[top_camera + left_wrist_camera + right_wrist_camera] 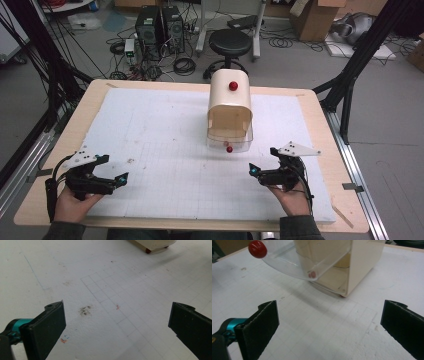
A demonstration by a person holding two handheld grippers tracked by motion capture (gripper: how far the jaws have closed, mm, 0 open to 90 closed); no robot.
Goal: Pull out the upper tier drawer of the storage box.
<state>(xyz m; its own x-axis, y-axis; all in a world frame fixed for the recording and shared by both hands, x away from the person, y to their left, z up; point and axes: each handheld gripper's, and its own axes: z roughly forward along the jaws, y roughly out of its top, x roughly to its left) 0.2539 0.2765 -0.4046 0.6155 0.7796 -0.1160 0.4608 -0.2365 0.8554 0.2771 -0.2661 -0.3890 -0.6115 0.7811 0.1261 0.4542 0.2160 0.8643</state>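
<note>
A cream box [229, 101] with a rounded top and a red knob [233, 86] stands on the white foam board [165, 130], right of centre. Its clear door [230, 142] hangs open at the front and carries a second red knob [229, 149]. My left gripper [113, 169] rests open near the front left, far from the box. My right gripper [263, 160] stands open just right of the door. In the right gripper view the box [362, 260], the clear door [292, 262] and its knob [257, 249] lie ahead of the open gripper [329, 322]. Nothing sits in the left gripper [117, 325].
The board has a pencilled grid and a dark smudge [85, 310]. A bare wooden table edge [320, 115] frames it. Behind the table are a black stool [230, 45], computer towers [160, 25] and cables on the floor. Black frame legs [350, 75] rise at the right.
</note>
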